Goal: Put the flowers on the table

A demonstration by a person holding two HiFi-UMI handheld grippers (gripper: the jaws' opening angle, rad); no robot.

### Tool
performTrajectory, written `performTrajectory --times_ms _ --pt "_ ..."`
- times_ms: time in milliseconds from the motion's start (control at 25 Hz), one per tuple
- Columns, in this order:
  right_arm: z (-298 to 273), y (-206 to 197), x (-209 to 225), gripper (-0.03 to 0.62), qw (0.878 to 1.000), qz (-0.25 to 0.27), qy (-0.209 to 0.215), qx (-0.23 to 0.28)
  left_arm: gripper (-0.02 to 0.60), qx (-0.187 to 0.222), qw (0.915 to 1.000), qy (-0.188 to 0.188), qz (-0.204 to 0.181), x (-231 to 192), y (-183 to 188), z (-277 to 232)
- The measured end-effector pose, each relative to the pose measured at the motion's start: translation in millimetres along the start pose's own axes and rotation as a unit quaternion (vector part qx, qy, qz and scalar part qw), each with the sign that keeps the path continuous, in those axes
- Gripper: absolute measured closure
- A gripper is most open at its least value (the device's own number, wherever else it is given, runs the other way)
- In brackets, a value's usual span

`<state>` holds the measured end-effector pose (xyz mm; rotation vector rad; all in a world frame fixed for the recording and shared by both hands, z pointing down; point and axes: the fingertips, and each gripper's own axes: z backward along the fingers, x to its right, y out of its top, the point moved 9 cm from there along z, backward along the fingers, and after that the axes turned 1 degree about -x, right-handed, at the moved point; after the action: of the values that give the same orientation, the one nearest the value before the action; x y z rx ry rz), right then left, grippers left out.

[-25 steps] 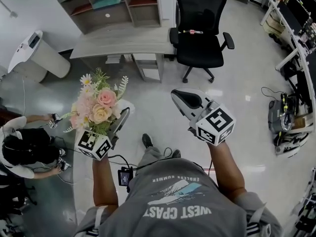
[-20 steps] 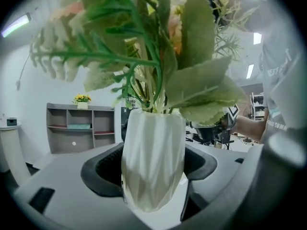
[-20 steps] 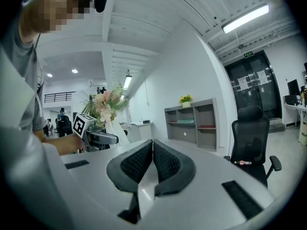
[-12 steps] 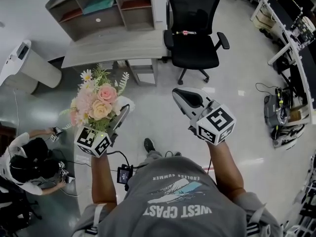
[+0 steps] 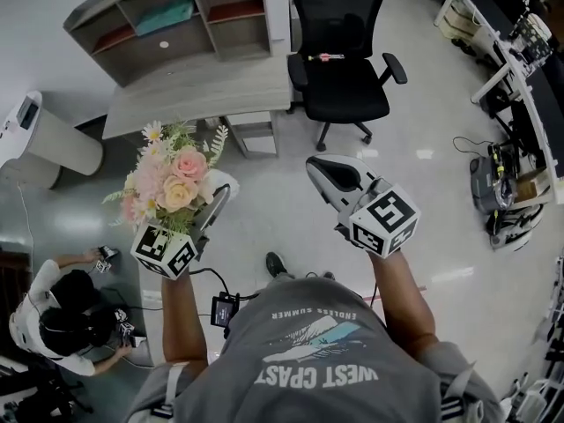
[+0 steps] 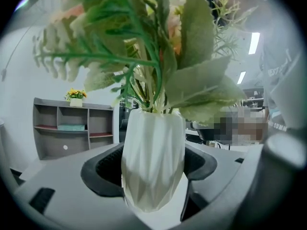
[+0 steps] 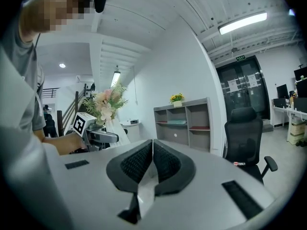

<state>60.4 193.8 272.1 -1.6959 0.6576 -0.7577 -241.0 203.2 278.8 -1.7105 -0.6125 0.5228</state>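
Holding flowers (image 5: 172, 176) in a faceted white vase (image 6: 153, 162), left gripper (image 5: 214, 211) clamps the vase body, short of the table (image 5: 194, 86); likely light, top-heavy, rigid, smooth-walled; right gripper (image 7: 152, 164) closed, empty.

Matt white faceted vase (image 6: 152, 162), perhaps ceramic; glossy floor (image 5: 423, 174); wood-look table (image 5: 203, 86).

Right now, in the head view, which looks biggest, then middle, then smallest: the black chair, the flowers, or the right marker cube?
1. black chair
2. flowers, which are nearer the camera, so they look big
3. right marker cube
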Motion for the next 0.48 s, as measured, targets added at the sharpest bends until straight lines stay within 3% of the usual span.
performTrajectory --times_ms 480 --pt "-35.6 6.8 -3.7 0.565 0.999 -0.011 -0.04 0.008 0.224 0.001 0.9993 -0.037 -0.003 -50.5 0.5 -11.1"
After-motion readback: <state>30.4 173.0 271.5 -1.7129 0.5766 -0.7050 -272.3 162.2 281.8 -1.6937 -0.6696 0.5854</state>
